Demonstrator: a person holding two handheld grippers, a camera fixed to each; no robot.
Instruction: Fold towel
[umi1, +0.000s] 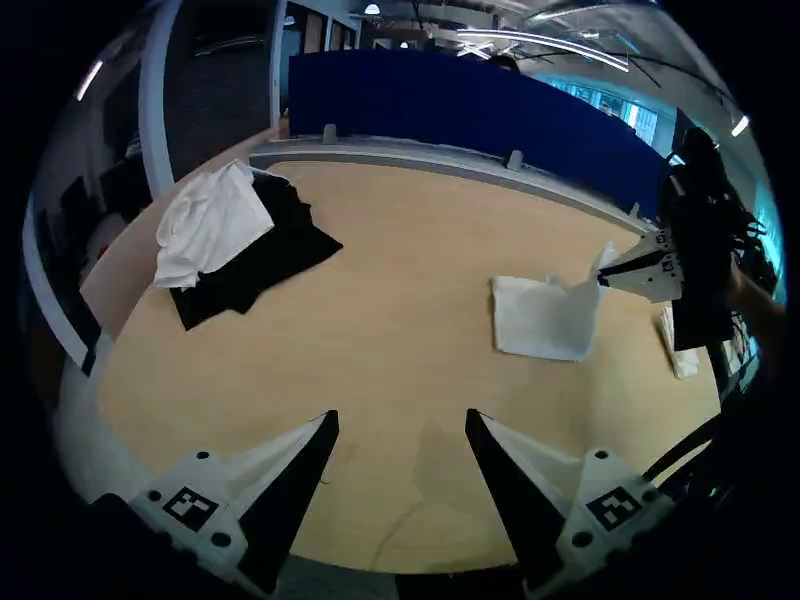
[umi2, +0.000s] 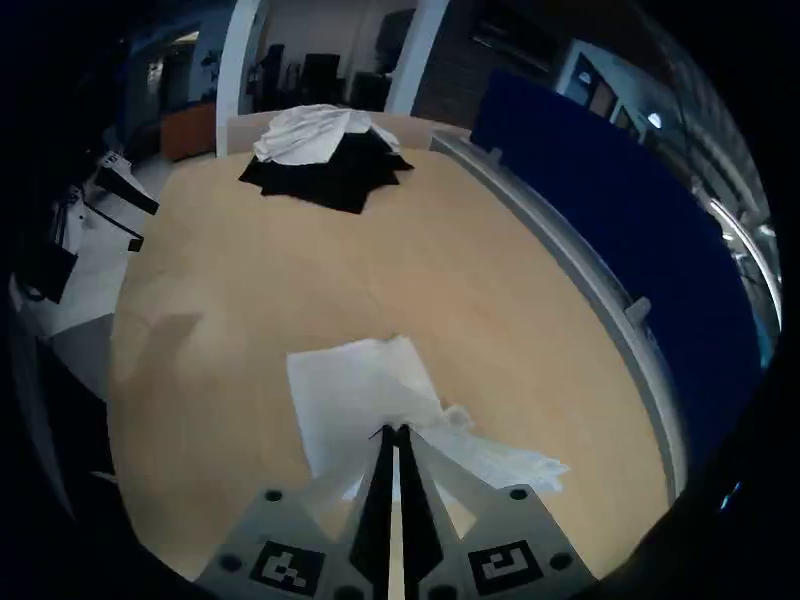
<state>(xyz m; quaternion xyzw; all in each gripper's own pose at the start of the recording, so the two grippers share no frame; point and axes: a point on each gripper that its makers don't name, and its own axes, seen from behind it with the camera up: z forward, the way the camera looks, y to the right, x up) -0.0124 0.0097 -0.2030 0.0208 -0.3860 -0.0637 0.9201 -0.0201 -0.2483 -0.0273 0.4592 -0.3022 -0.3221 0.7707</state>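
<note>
A white towel (umi1: 540, 318) lies partly folded on the light wooden table (umi1: 400, 300), to the right in the left gripper view. My right gripper (umi1: 603, 280) is shut on the towel's right edge and holds that edge raised off the table. In the right gripper view the towel (umi2: 350, 395) spreads just ahead of the right gripper (umi2: 395, 432), whose fingers are closed together over the cloth. My left gripper (umi1: 400, 420) hovers open over the table's near edge, well short of the towel, with nothing between its fingers. It also appears as dark wedges at the far left, left gripper (umi2: 118, 200).
A heap of white cloth (umi1: 210, 225) on black cloth (umi1: 262, 262) sits at the table's far left corner, heap (umi2: 320, 150). A blue partition (umi1: 470, 110) runs along the far side. Another pale cloth (umi1: 682, 352) lies near the right edge, beside a person's arm.
</note>
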